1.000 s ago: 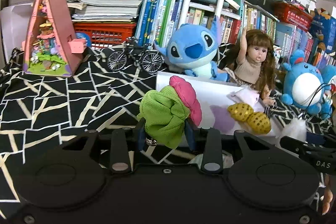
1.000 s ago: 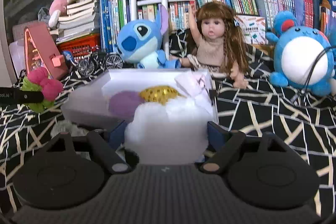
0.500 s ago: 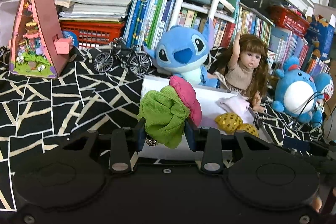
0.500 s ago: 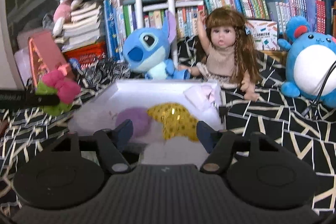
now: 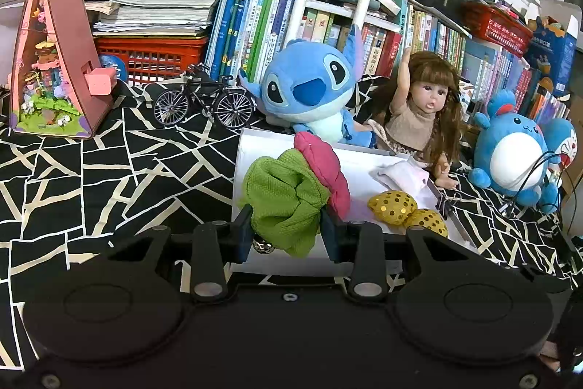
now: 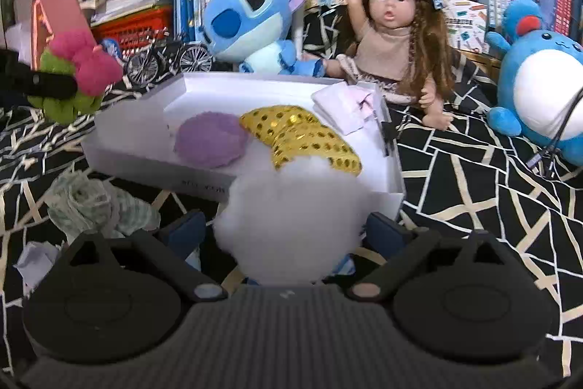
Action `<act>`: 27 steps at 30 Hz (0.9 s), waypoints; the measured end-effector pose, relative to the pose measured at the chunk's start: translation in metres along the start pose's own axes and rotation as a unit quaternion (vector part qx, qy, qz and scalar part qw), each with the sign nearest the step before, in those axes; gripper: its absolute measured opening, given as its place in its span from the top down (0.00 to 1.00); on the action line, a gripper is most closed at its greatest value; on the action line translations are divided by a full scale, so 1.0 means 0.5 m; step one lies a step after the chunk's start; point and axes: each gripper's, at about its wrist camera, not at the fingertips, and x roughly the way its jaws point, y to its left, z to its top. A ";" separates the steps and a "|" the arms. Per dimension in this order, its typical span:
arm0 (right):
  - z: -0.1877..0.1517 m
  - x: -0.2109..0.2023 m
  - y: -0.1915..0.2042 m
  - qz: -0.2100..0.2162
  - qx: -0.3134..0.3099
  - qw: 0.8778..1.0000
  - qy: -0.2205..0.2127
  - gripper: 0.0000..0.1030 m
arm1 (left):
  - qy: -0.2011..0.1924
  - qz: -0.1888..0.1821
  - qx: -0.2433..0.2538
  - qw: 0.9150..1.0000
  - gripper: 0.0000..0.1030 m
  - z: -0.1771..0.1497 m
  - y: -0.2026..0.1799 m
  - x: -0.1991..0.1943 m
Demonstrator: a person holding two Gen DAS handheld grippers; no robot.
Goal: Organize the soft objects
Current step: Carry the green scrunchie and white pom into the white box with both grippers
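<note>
Left gripper [image 5: 286, 234] is clamping a green and pink fabric bundle [image 5: 291, 192], its jaws pressing the green cloth from both sides, just short of the white box [image 5: 251, 148] lying ahead of it. Right gripper [image 6: 288, 236] is opening wide, a white fluffy ball [image 6: 291, 217] sitting loose between its jaws at the box's near edge. Beyond that ball, inside the box, are lying a gold sequined piece [image 6: 302, 133], a purple pompom [image 6: 211, 141] and a pale folded cloth [image 6: 346, 104]; to the right gripper's left, a green checked cloth [image 6: 94, 206] is lying on the black patterned cover [image 6: 473, 188]
</note>
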 end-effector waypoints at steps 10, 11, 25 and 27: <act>-0.004 0.028 0.010 -0.008 -0.006 0.999 0.034 0.24 | 0.005 0.002 0.003 1.000 0.65 0.005 -0.001 0.018; -0.004 0.024 0.008 -0.005 -0.001 0.999 0.032 0.26 | 0.006 0.002 0.004 1.000 0.65 0.006 0.000 0.020; 0.101 -0.027 -0.032 0.040 0.062 0.997 -0.005 0.27 | 0.003 0.002 0.012 1.000 0.65 0.066 -0.010 0.062; 0.135 -0.010 -0.043 0.052 0.078 0.996 0.003 0.27 | 0.009 0.002 0.011 1.000 0.65 0.082 -0.014 0.079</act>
